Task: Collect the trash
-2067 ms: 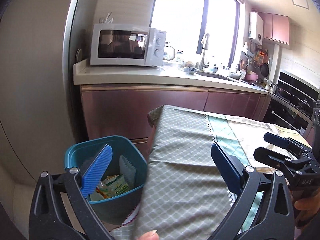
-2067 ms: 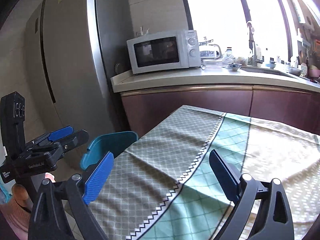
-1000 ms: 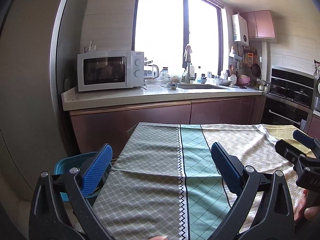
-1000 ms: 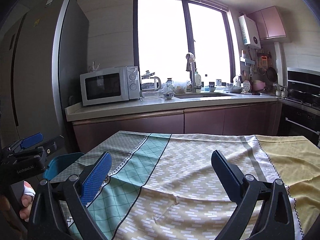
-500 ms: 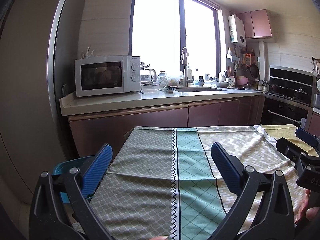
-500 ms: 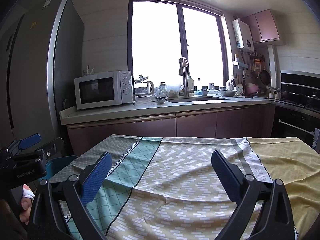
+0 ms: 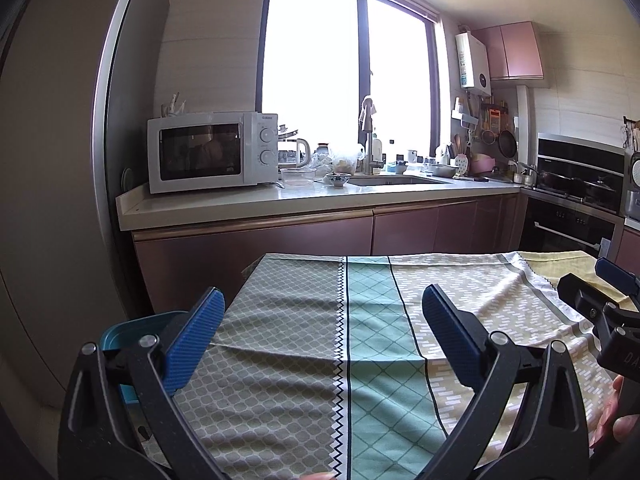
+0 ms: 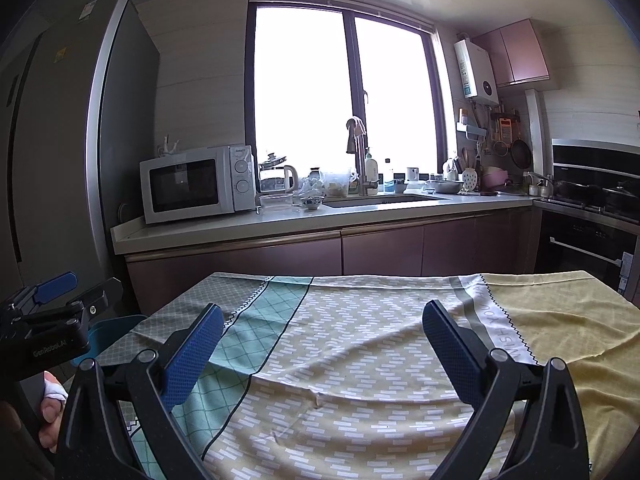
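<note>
Above the near edge of the table, the left gripper [image 7: 322, 338] and the right gripper [image 8: 322, 344] hover side by side, each with its blue-padded jaws spread wide and nothing between them. The tablecloth [image 7: 360, 344] lies flat under both, banded from left to right in grey-green, teal, patterned beige and plain yellow, with a few low creases. The teal trash bin [image 7: 132, 326] stands on the floor just beside the table's left edge, mostly hidden behind the left gripper; its contents cannot be seen. On the far side runs a kitchen counter [image 8: 280, 220] with a white microwave [image 8: 196, 184] at its left and a sink [image 8: 380, 200] under the bright window
</note>
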Demonstrator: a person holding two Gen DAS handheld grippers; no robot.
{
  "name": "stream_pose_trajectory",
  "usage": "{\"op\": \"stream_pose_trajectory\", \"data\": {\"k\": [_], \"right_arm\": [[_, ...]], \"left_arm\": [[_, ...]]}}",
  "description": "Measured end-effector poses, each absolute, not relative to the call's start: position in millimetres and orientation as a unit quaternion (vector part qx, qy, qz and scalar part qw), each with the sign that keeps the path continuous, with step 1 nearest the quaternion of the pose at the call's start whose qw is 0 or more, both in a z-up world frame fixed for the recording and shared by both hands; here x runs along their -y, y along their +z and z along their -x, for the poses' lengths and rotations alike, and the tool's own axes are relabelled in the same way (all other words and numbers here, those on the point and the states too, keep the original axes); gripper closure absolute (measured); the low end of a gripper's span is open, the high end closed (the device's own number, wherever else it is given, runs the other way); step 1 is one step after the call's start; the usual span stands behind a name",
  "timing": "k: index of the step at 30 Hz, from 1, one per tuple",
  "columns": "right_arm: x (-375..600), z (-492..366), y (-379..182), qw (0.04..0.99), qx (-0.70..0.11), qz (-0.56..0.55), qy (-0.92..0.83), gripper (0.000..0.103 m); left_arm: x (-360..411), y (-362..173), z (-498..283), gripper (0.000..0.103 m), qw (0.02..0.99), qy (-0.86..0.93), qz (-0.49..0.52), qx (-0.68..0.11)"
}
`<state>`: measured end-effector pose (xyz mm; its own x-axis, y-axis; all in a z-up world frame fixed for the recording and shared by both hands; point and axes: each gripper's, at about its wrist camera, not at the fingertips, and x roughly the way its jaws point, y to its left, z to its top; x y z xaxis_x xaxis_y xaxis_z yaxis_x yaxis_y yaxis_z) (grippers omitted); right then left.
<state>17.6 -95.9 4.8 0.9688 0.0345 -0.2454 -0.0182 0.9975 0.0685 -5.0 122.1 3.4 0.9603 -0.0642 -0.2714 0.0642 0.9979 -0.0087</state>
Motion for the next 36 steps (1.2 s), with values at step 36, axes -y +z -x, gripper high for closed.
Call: {"op": "stream_pose_trajectory", "data": {"k": [36], "right_arm": [[97.8, -12.5, 4.1, 0.992, -0.124, -0.034, 0.001, 0.007]], "left_arm": [[-117.1, 0.3, 4.2, 0.006, 0.990, -0.033, 0.001, -0.135]]}}
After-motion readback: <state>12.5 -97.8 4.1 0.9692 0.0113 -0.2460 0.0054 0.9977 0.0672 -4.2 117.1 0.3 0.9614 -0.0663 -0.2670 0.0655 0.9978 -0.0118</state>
